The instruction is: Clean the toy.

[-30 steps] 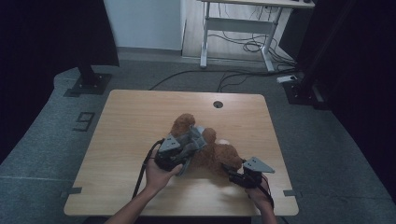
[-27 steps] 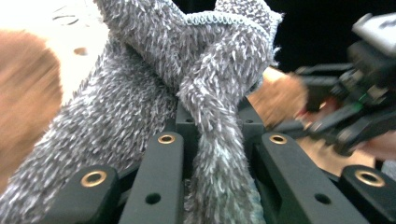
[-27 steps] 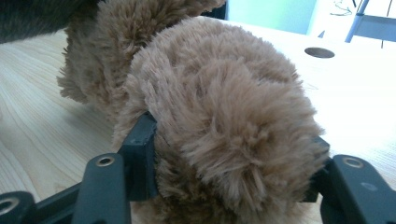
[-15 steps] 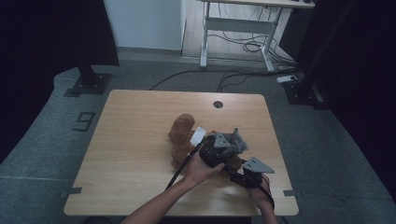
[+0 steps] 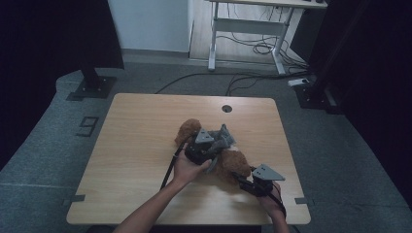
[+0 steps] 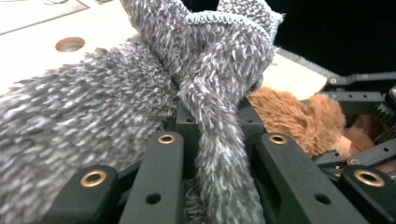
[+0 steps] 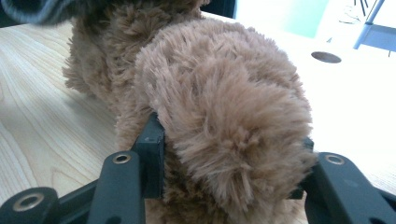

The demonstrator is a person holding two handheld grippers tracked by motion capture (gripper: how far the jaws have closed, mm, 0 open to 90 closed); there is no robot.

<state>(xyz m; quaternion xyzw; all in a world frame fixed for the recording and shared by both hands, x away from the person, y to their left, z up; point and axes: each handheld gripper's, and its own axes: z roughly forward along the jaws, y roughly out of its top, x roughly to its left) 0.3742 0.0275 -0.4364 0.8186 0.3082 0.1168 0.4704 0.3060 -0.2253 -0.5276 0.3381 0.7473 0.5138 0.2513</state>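
A brown plush toy [image 5: 234, 162] lies on the wooden table [image 5: 141, 131], right of centre. My left gripper [image 5: 214, 148] hovers over its middle, shut on a grey fuzzy cloth [image 5: 224, 137] that drapes onto the toy. In the left gripper view the cloth [image 6: 93, 116] is bunched and pinched between the jaws of the left gripper [image 6: 217, 121], with the plush toy [image 6: 299, 116] behind it. My right gripper [image 5: 245, 178] sits at the toy's near right end. In the right gripper view a furry limb of the plush toy [image 7: 205, 60] is clamped in the right gripper [image 7: 229, 140].
A round cable hole [image 5: 227, 108] marks the table's far edge. Bare wood lies to the left of the toy. Beyond the table stand a white desk frame [image 5: 248, 24], floor cables [image 5: 252, 48] and a black stand base [image 5: 92, 85].
My left gripper carried the grey cloth rightward across the toy, then came back slightly to sit over its middle. The right gripper kept its hold in place.
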